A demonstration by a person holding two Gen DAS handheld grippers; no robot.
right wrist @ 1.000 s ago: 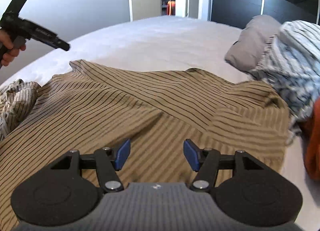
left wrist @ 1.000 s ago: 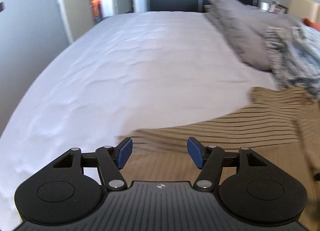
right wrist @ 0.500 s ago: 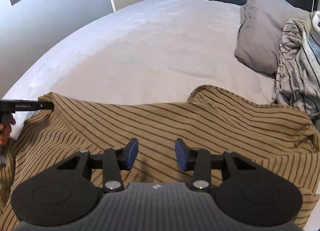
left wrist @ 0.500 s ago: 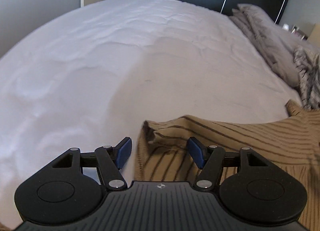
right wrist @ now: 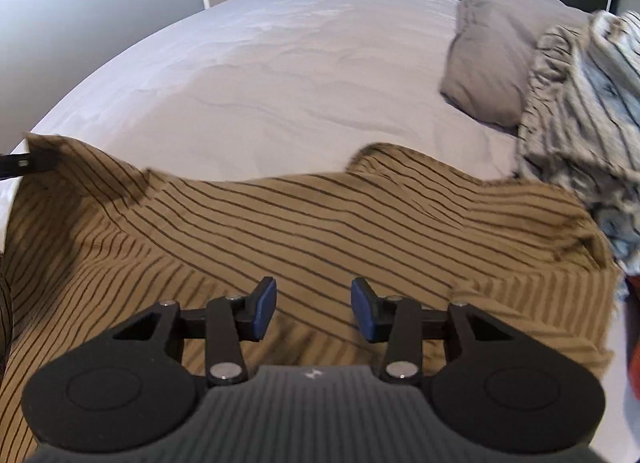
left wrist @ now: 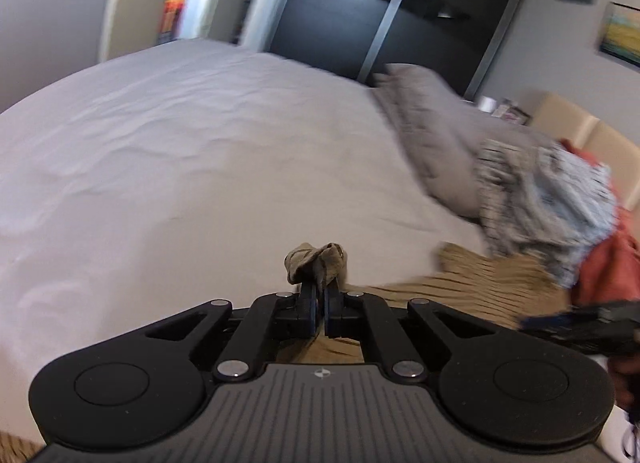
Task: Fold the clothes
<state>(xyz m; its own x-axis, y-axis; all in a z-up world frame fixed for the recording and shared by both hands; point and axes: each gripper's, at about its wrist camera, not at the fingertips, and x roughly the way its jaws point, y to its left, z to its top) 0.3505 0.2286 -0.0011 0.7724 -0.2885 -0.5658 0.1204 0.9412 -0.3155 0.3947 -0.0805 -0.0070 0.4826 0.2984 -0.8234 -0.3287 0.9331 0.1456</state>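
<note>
Right wrist view: your tan striped shirt (right wrist: 320,223) lies spread on the bed (right wrist: 280,63) under and ahead of your right gripper (right wrist: 313,311), fingers apart. Your left gripper (left wrist: 320,295) is clamped on a bunched shirt corner. Pillow (right wrist: 492,55) far right.

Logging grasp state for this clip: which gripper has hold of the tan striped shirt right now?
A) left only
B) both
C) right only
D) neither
A: the left gripper is shut on a bunched corner of the striped shirt, while the right gripper is open above it.
</note>
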